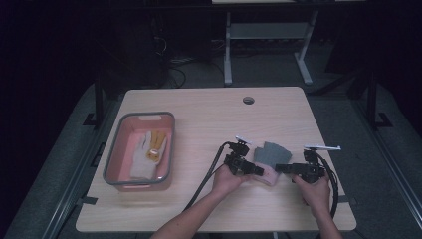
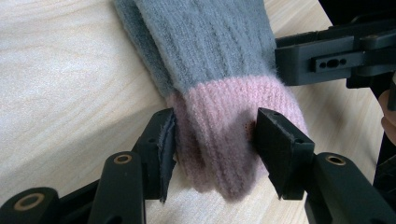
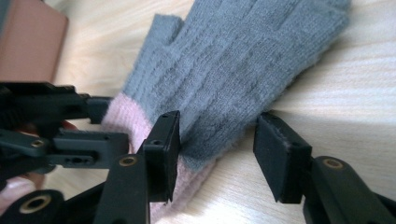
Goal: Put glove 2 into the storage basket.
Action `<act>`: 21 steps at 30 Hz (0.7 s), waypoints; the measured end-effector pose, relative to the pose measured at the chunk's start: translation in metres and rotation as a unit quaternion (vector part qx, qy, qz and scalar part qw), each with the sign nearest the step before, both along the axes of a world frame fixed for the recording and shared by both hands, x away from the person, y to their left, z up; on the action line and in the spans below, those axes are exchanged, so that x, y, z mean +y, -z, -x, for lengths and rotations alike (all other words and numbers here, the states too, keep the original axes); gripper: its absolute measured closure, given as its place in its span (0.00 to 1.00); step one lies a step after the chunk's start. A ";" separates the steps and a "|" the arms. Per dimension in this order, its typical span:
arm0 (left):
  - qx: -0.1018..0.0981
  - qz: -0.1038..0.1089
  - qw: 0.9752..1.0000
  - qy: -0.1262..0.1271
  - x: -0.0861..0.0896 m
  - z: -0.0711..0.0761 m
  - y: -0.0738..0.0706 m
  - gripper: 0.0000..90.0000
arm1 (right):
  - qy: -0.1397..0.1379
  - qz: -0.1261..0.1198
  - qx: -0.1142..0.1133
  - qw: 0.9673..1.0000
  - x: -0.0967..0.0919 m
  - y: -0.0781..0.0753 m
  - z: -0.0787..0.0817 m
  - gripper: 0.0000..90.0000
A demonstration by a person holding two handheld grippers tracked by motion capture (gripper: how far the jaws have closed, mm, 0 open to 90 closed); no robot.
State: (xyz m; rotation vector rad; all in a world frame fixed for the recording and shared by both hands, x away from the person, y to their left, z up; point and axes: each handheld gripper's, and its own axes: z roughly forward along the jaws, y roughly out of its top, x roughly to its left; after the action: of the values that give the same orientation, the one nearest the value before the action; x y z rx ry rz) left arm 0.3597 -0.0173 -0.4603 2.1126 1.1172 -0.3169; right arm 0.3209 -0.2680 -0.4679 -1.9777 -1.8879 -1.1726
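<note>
Centrally, the left gripper [image 2: 212, 149] pinches the pink cuff [image 2: 219, 135] of a grey knitted glove [image 1: 269, 156]: both pads press into the wool, one on each side of the cuff. The right gripper [image 3: 217, 154] stands spread at the glove's other edge; one jaw rests over the knit near the cuff, the other stands clear on bare wood, nothing pinched. The glove lies flat on the table [image 1: 209, 114], fingers pointing away from the person, between the two hands. Well to the glove's left, a pink bin [image 1: 140, 151] with a grey rim holds another glove [image 1: 147, 155], pale with a yellow part. Judged step: securing the glove for lifting. The next move likely calls for the right jaws to close on the glove's edge, then both hands to raise it and carry it towards the bin.
</note>
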 end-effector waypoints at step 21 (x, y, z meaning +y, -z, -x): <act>0.055 0.054 0.997 -0.021 0.009 -0.007 0.008 0.67 | 0.019 -0.051 -0.007 0.998 0.008 0.009 -0.004 0.86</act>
State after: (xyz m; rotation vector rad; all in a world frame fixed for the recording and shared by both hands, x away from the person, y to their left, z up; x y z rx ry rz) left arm 0.3667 -0.0078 -0.4678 1.9942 1.1789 -0.4683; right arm 0.3253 -0.2599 -0.4767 -1.9643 -1.7667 -1.2695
